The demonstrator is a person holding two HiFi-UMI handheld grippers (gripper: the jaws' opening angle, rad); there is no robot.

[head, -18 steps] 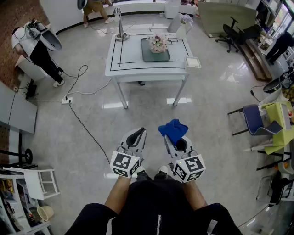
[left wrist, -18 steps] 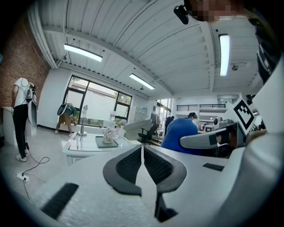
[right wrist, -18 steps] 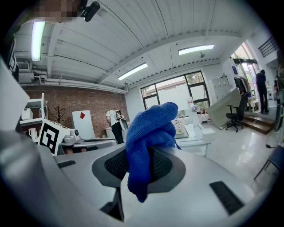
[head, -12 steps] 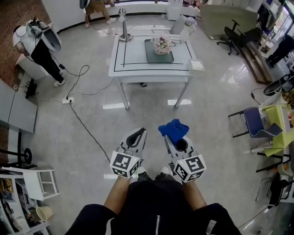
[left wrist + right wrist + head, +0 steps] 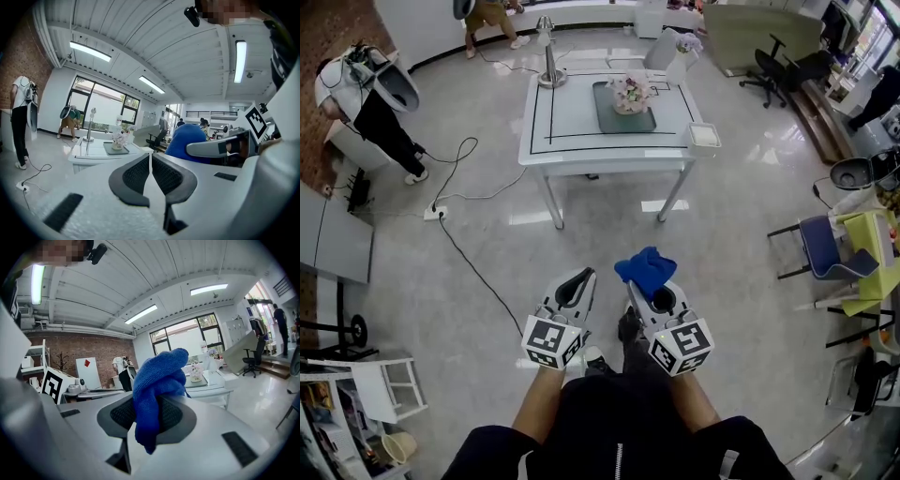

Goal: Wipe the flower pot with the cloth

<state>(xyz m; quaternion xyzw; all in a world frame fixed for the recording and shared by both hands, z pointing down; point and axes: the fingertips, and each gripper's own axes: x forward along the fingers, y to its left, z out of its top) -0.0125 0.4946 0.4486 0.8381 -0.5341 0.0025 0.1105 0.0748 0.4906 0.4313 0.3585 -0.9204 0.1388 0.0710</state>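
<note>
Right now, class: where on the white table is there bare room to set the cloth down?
Bare: the left part of the table, in front of the metal stand and left of the grey tray; also the front strip left of the white box. Crowded: the tray, which holds the flower pot.

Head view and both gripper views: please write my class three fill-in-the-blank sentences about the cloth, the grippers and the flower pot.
1. The right gripper is shut on a ____ cloth.
2. The left gripper has its jaws together and holds ____.
3. The flower pot stands on a tray on the ____ table.

Missing words: blue; nothing; white
</note>
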